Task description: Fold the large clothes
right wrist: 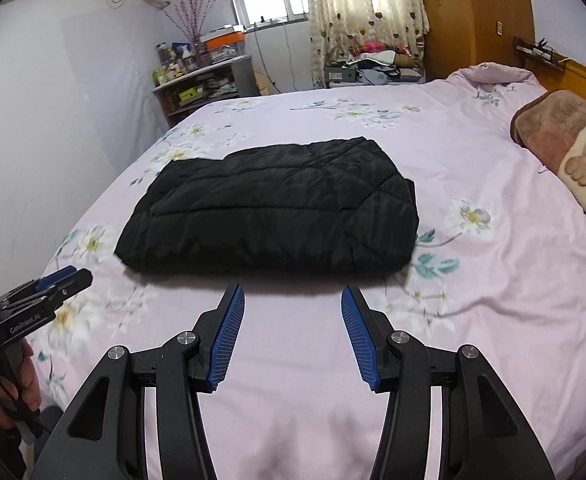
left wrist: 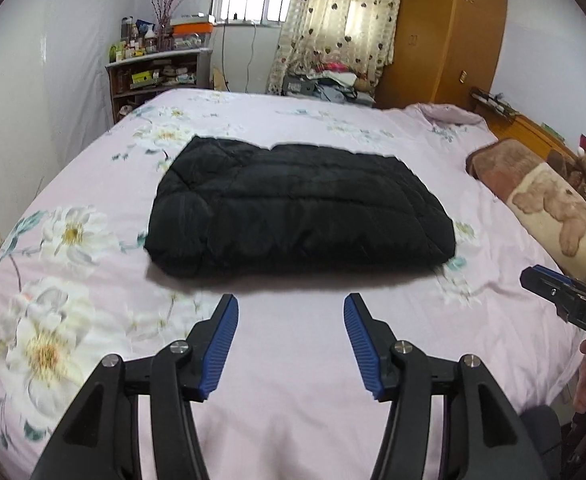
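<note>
The black quilted jacket lies folded into a thick rectangle at mid-bed on the floral pink bedsheet. It is judged soft, puffy, light and slippery-shelled; layers may slide, so grip the near folded edge through all layers. The left claw and right claw stand wide and empty, just short of it. A brown bear-print pillow lies well apart; nothing obstructs.
</note>
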The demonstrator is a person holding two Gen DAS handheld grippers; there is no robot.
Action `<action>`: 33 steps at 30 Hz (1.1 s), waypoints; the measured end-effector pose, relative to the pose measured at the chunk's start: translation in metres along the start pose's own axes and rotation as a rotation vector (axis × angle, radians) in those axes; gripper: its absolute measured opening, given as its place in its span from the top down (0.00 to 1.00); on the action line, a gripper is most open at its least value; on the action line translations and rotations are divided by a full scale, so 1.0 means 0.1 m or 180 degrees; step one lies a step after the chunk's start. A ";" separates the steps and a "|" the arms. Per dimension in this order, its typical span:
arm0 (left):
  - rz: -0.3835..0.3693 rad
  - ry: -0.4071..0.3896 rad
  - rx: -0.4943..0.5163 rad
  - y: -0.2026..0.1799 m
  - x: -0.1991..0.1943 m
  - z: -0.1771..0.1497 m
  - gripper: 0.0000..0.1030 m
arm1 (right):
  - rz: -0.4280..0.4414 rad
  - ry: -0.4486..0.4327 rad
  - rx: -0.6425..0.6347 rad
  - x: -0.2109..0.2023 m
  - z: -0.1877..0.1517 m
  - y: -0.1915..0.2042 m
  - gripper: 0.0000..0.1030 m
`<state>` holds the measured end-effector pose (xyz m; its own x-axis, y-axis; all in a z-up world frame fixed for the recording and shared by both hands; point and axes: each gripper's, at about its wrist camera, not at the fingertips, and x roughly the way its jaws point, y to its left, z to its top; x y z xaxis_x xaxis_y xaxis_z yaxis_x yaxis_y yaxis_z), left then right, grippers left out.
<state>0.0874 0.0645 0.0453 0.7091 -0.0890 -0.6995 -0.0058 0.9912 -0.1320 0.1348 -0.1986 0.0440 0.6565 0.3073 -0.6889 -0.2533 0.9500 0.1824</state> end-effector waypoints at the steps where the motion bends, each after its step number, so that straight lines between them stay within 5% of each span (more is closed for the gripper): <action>1: -0.0004 0.0025 0.0013 -0.02 -0.05 -0.05 0.45 | 0.0006 0.0010 -0.0005 -0.04 -0.05 0.03 0.50; 6: 0.0026 0.0024 -0.0004 -0.08 -0.32 -0.25 0.36 | -0.0004 -0.0039 -0.0096 -0.32 -0.25 0.24 0.50; 16: 0.0076 -0.0045 0.0053 -0.22 -0.69 -0.50 0.36 | -0.0019 -0.0109 -0.0241 -0.63 -0.49 0.46 0.50; 33: -0.0019 0.0069 -0.0158 -0.22 -0.63 -0.55 0.36 | -0.0086 -0.0045 -0.0284 -0.62 -0.59 0.50 0.50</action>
<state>0.0039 0.0425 0.0533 0.6937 -0.0976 -0.7137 -0.0368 0.9847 -0.1704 0.0390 -0.1732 0.0544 0.6737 0.2828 -0.6827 -0.2970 0.9496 0.1003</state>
